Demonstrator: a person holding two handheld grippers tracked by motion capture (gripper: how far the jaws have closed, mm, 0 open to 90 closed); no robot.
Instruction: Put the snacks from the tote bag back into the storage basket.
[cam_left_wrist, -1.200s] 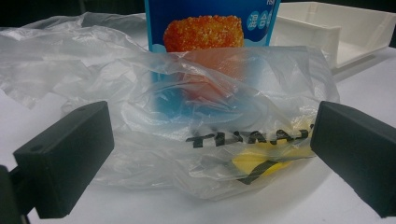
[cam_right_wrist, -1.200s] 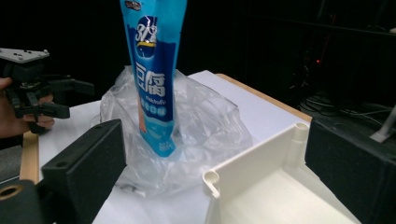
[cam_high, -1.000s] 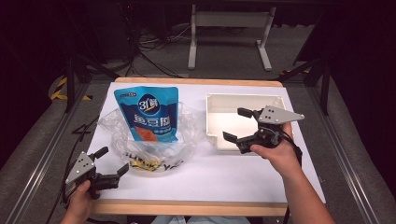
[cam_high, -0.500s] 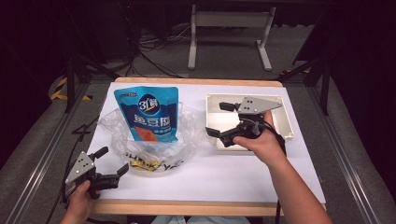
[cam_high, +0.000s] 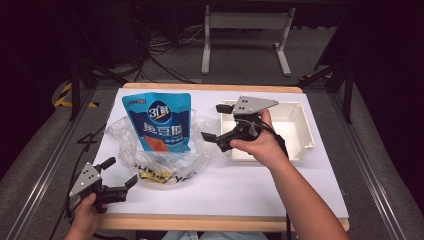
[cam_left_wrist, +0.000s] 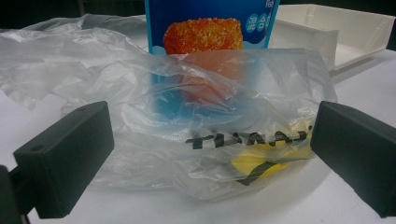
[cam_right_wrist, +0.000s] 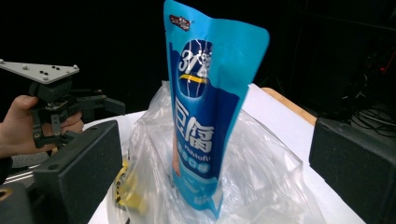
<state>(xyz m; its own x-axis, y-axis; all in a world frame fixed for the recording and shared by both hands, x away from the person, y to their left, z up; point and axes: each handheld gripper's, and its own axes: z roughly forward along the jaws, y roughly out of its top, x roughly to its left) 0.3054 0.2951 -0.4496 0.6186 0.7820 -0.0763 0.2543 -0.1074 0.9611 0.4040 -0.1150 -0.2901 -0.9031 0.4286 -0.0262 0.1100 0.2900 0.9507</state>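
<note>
Plastic bag (cam_high: 160, 150), clear and crumpled, spread on the left half of the white table (cam_high: 280, 190), mouth gaping upward, so presumably left loose to give access to the contents; printed lettering and a yellow patch seen through its near wall. Blue pouch (cam_high: 161, 122) standing upright inside that bag, upper half clear of the film, evidently propped by the folds around its base and well presented for a side grasp. White tray (cam_high: 295, 131) on the right half of the table, apart from the bag, likely the receiving place. Right gripper (cam_high: 216, 122) above the tray's left edge, jaws spread and unloaded, facing the pouch. Left gripper (cam_high: 120, 174) low at the near left corner, jaws likewise parted, levelled at the bag's near side, touching nothing. Against the earlier frames: right gripper shifted leftward from over the tray toward the pouch; left gripper, bag and pouch unchanged.
</note>
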